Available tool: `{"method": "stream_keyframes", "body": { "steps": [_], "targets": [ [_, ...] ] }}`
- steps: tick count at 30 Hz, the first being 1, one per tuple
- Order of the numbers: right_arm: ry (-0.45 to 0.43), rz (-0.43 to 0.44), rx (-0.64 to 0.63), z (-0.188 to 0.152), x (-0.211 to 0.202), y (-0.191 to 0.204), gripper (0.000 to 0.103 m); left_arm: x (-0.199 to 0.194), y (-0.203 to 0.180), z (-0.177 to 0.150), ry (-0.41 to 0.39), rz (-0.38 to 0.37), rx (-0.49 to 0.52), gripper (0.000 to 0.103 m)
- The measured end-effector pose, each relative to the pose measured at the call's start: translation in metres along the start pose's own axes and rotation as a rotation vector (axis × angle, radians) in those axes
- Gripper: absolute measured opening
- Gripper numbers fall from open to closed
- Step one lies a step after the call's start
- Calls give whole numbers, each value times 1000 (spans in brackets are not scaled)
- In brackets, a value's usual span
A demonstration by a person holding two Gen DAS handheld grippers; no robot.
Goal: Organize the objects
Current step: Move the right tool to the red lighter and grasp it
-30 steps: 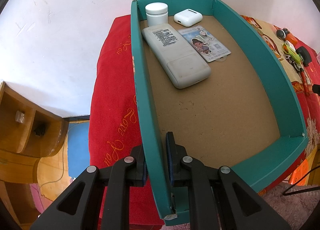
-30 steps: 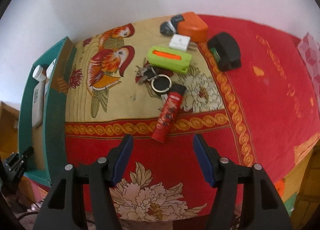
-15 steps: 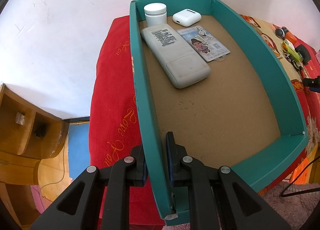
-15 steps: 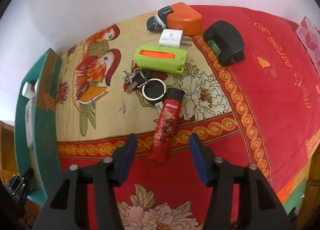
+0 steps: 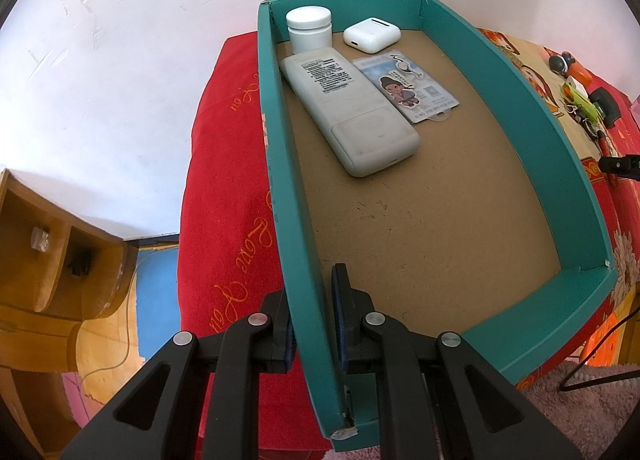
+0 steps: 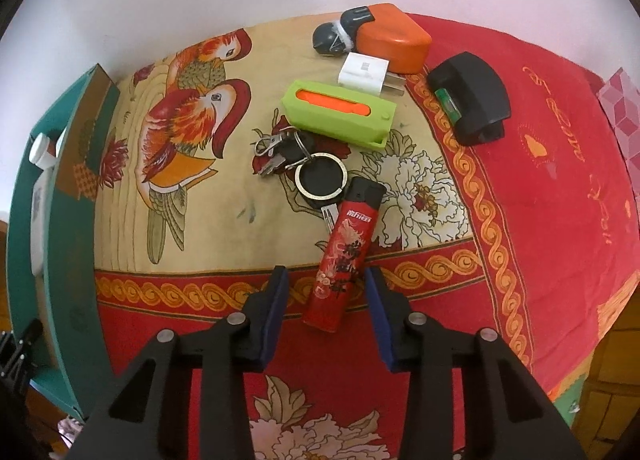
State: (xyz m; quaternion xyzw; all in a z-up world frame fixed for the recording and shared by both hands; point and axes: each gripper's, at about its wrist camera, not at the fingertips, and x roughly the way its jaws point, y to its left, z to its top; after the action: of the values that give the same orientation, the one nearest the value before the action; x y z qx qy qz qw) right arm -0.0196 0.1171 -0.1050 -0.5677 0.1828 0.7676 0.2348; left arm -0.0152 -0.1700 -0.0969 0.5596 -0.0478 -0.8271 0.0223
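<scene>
Your right gripper point(image 6: 324, 300) closing, red lighter point(image 6: 340, 260) between its jaws untouched, near the bedspread's point(image 6: 540, 200) front edge, your left gripper point(image 5: 312, 312) clamped on teal tray's point(image 5: 280, 180) left wall.

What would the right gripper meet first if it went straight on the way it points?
Probably the red lighter: its lower end lies between the closing right gripper, pads not yet touching. Beyond lies the patterned cloth.

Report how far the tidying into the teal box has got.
Done: a white jar, earbud case, remote and card lie in the teal box, which the left gripper clamps by its wall. In hand: the right gripper is closing around the red lighter, not yet gripping. Left: keys, green case, charger, orange item, black item.
</scene>
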Motion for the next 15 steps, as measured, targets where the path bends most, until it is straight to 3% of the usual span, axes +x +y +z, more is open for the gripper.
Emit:
{"method": "stream_keyframes", "body": {
  "steps": [9,15],
  "targets": [
    [-3,-1,-4,-2,0,-2,38,0,0,1,1,1,-1,14],
    [-8,0,-2,-3,-1,-4,25,1,0,1,1,2,-2,14]
  ]
}}
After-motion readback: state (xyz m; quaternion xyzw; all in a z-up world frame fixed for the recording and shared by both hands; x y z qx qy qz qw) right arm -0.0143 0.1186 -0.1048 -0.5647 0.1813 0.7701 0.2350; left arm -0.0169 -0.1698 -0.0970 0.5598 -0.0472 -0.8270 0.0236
